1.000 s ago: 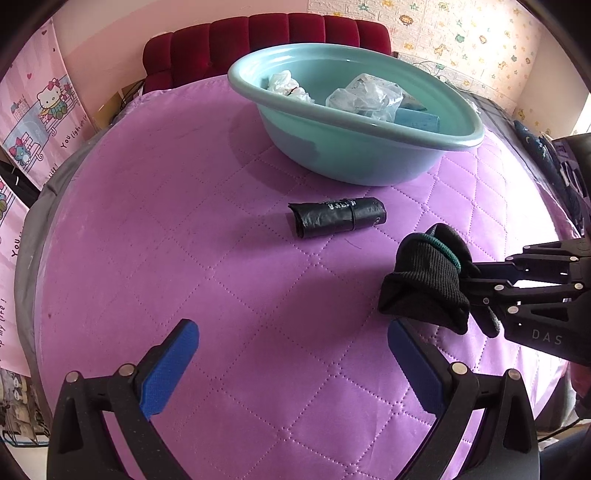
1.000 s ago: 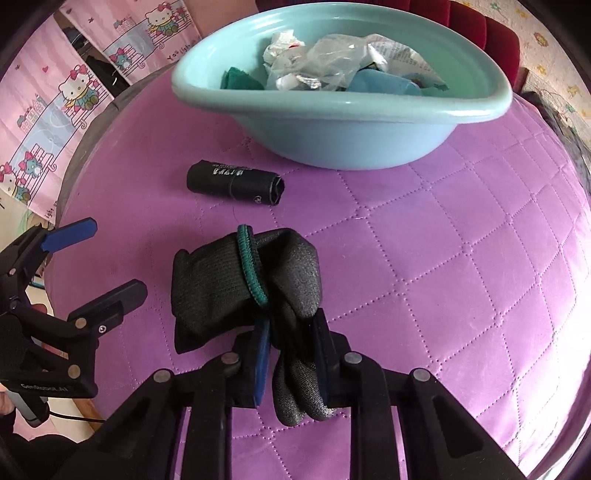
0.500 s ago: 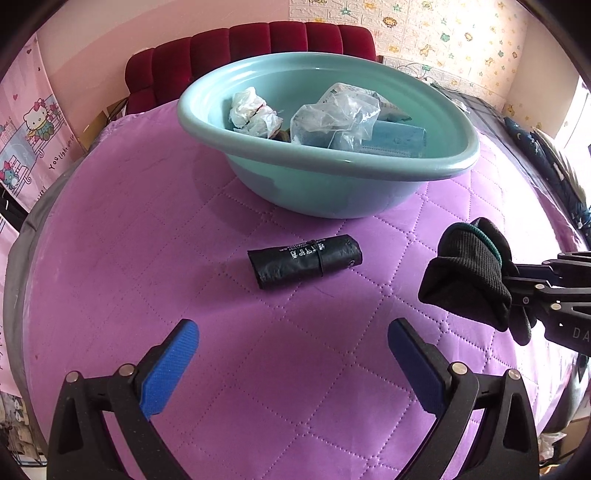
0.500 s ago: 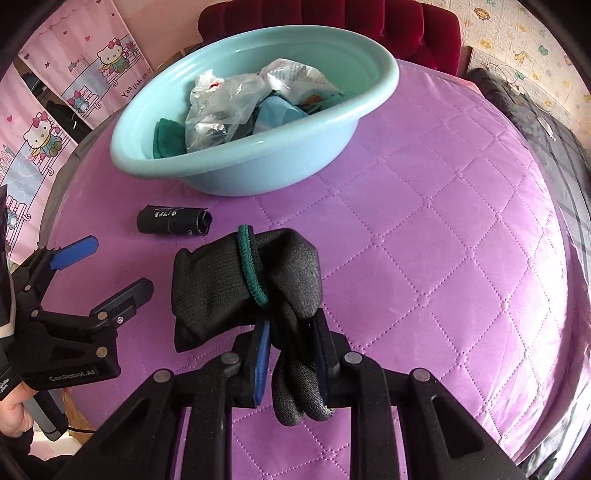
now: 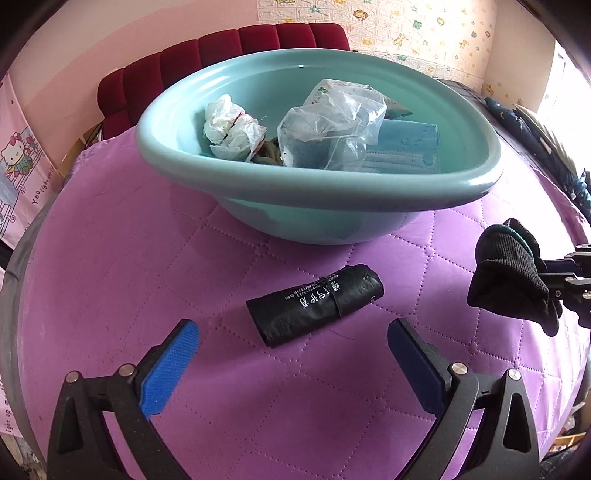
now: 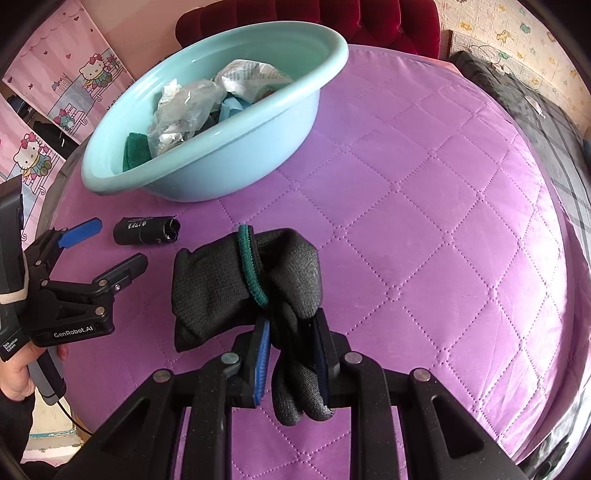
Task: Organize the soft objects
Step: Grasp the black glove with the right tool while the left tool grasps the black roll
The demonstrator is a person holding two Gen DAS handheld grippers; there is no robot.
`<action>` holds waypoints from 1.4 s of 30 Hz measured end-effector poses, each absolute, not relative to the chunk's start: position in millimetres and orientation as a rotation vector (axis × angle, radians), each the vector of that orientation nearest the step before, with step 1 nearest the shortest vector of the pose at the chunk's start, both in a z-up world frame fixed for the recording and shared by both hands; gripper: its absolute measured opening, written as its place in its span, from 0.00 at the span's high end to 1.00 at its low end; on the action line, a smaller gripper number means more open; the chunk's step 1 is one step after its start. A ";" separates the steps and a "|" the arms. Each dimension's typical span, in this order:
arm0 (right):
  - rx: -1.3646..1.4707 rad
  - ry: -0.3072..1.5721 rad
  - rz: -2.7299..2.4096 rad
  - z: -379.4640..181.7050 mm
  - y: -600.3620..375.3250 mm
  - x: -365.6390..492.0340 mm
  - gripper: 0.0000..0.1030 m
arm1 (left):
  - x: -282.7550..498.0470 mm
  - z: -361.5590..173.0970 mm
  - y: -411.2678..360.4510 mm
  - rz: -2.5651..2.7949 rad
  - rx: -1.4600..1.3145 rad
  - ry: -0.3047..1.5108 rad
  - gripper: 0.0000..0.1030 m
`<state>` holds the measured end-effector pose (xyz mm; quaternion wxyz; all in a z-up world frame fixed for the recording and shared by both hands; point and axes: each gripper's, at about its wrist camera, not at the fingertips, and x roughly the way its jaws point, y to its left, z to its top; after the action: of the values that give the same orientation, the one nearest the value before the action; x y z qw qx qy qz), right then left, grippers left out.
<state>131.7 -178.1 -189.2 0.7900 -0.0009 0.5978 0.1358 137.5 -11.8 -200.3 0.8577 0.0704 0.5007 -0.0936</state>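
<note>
Right wrist: right claw (image 6: 291, 354) clamps black glove (image 6: 247, 284) | left claw (image 5: 291, 363) wide

The left gripper (image 5: 291, 354) stands with its blue-padded fingers (image 5: 168, 363) spread wide, held low by a bare hand (image 6: 14, 373). The right gripper (image 6: 291, 354) is clamped on a black glove (image 6: 243, 284), raised off the surface.

- I'm in somebody's bedroom: quilted purple bedspread (image 5: 147, 280), red tufted headboard (image 5: 221, 48)
- Hello Kitty posters (image 6: 55, 110), kiddie star wallpaper (image 5: 424, 26)
</note>
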 end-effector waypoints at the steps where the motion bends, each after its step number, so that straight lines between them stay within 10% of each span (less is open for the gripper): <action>1: -0.001 1.288 0.291 -190.0 -178.9 132.2 0.79 | 139.8 -200.7 -11.2 -0.212 0.153 1.050 0.00; 14: 0.007 1.294 0.286 -194.7 -179.6 137.0 0.79 | 150.6 -207.1 -31.6 -0.408 0.326 0.999 0.05; 25: 0.020 1.285 0.285 -193.8 -178.0 135.4 0.79 | 161.6 -216.3 -39.5 -0.435 0.362 1.037 0.75; 42: 0.025 1.260 0.286 -176.5 -178.2 107.2 0.79 | 118.7 -209.8 -56.3 -0.489 0.237 1.124 0.80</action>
<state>107.2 -178.2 -176.5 0.7983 0.0118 0.5871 0.1333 118.7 -56.3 -209.8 0.8114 0.1112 0.5263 -0.2288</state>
